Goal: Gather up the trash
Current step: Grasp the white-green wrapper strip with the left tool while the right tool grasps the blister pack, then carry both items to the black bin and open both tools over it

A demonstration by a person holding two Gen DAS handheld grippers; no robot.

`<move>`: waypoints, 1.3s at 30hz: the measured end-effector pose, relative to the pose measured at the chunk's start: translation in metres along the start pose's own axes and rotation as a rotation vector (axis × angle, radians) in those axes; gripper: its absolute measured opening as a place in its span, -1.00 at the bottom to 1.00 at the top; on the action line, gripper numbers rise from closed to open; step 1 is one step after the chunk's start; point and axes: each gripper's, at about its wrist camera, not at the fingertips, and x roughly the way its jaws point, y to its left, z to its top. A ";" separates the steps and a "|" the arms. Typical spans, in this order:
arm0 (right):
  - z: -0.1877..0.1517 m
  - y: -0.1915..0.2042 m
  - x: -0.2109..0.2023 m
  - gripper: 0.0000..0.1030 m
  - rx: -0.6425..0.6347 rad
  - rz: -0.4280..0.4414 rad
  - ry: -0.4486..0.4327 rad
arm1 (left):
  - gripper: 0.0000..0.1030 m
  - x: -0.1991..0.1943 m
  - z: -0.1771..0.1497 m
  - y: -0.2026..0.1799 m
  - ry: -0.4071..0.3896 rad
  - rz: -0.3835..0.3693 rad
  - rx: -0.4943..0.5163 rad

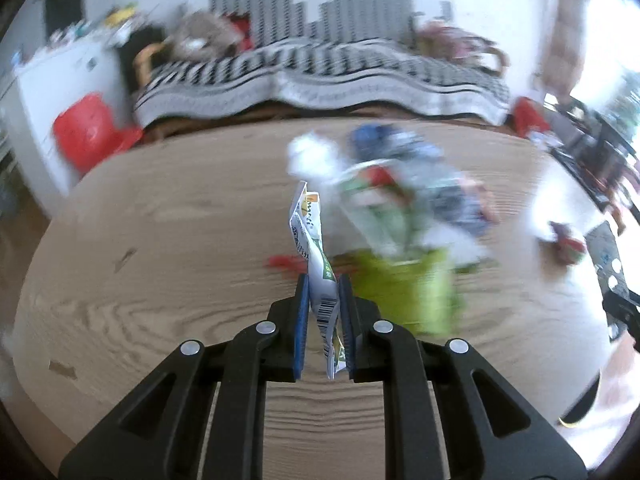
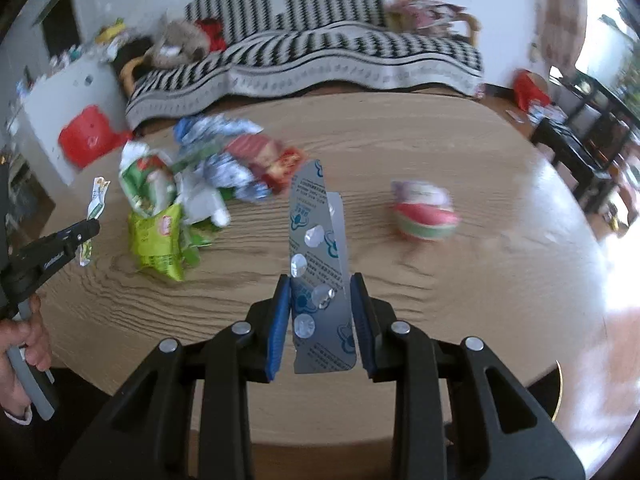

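Observation:
My left gripper (image 1: 324,280) is shut on a white and green paper wrapper (image 1: 316,256) with a barcode, held upright above the wooden table (image 1: 160,220). It also shows from the side in the right wrist view (image 2: 90,226), with the wrapper (image 2: 97,196) sticking up. My right gripper (image 2: 320,280) is shut on a silver blister pack (image 2: 316,256) held upright. A pile of wrappers lies on the table: a green bag (image 2: 158,240), red packets (image 2: 264,156), blue and white foil (image 2: 212,128). A crumpled pink and red wrapper (image 2: 426,216) lies apart at the right.
A sofa with a black and white striped cover (image 2: 320,56) stands behind the table. A red object (image 2: 86,136) sits by a white cabinet at the left. Dark furniture (image 2: 580,136) stands at the right.

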 end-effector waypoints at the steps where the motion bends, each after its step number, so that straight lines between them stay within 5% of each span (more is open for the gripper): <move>1: -0.002 -0.011 -0.006 -0.41 0.020 -0.012 -0.007 | -0.73 -0.006 0.002 -0.016 -0.011 -0.027 0.027; 7: -0.025 -0.101 -0.048 -0.41 0.199 -0.108 -0.056 | -0.72 -0.030 -0.009 -0.142 -0.033 -0.262 0.209; 18: -0.115 -0.270 -0.107 -0.41 0.535 -0.246 -0.066 | -0.73 -0.045 -0.087 -0.364 0.074 -0.690 0.468; 24: -0.162 -0.332 -0.092 -0.41 0.693 -0.198 0.038 | -0.72 -0.025 -0.124 -0.425 0.157 -0.771 0.574; 31: -0.171 -0.350 -0.080 -0.41 0.751 -0.165 0.084 | -0.72 0.014 -0.138 -0.452 0.268 -0.788 0.600; 39: -0.167 -0.351 -0.070 -0.40 0.761 -0.147 0.097 | -0.72 0.024 -0.139 -0.461 0.271 -0.765 0.578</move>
